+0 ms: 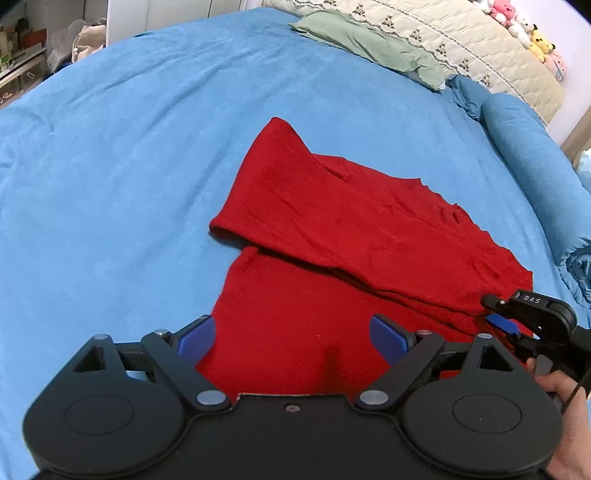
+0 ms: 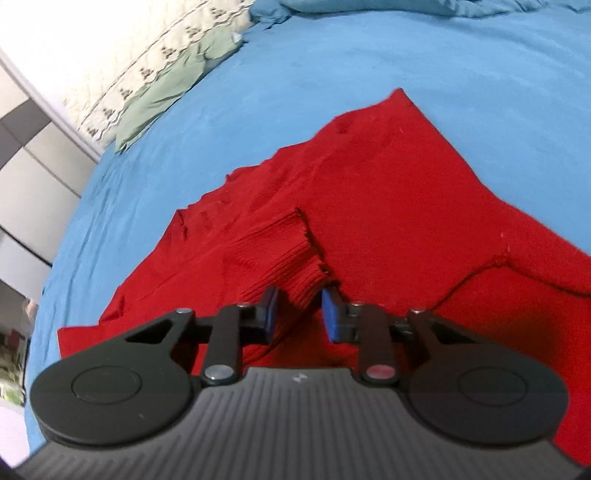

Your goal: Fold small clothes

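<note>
A red knit sweater (image 1: 332, 236) lies on the blue bedsheet (image 1: 129, 166), one side folded over its body. My left gripper (image 1: 295, 336) hovers over the near hem, jaws wide open; the cloth lies flat beneath them and neither blue pad touches it. In the right wrist view the sweater (image 2: 406, 206) fills the middle, and its ribbed sleeve cuff (image 2: 291, 258) runs bunched between the blue pads of my right gripper (image 2: 300, 308), which is shut on it. The right gripper (image 1: 493, 311) also shows at the sweater's right edge, with a hand (image 1: 561, 402) behind it.
A pale green garment (image 1: 369, 44) lies at the far side of the bed beside a cream quilted cover (image 1: 461, 37). A rolled blue duvet (image 1: 535, 155) runs along the right. Plush toys (image 1: 532, 33) sit at the far right. Shelves (image 1: 22, 62) stand beyond the bed's left edge.
</note>
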`<state>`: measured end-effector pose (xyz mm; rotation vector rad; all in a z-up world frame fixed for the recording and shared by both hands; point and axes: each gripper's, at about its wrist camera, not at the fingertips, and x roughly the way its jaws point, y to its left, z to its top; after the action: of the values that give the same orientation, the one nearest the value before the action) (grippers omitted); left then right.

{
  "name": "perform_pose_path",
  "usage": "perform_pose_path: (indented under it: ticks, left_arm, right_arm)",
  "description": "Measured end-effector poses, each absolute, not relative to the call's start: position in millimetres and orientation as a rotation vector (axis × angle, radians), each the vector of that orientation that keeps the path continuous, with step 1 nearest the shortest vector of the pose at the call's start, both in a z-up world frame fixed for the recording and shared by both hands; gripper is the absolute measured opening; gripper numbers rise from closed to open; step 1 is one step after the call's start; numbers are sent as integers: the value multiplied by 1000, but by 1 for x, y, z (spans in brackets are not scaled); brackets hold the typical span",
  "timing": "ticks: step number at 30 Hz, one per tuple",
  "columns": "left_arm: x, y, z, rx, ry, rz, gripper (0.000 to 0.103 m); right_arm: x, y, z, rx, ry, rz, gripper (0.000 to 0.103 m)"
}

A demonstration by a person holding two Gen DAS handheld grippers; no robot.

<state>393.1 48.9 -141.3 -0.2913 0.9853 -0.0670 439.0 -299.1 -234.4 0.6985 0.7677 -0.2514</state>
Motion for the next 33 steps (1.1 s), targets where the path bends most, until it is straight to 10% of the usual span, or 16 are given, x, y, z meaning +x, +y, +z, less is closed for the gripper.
perform_pose_path:
  ticks: [4, 13, 21, 26, 33]
  left_arm:
    - [392, 47, -141, -286, 987, -66, 93]
    - [395, 42, -141, -282, 992, -64, 93]
    - [399, 33, -151, -243, 995, -80, 93]
    - [399, 30, -157, -221, 1009, -78, 93]
    - [403, 25, -158, -206, 1012, -85, 93]
  right_arm:
    - [443, -301, -229, 651, 776, -241, 21]
    - [425, -340, -166, 410, 636, -242, 20]
    - [417, -375, -223, 386, 769, -313, 24]
    - [393, -358, -196, 351, 595, -321, 90]
    - [420, -336, -207, 251, 648, -167, 92]
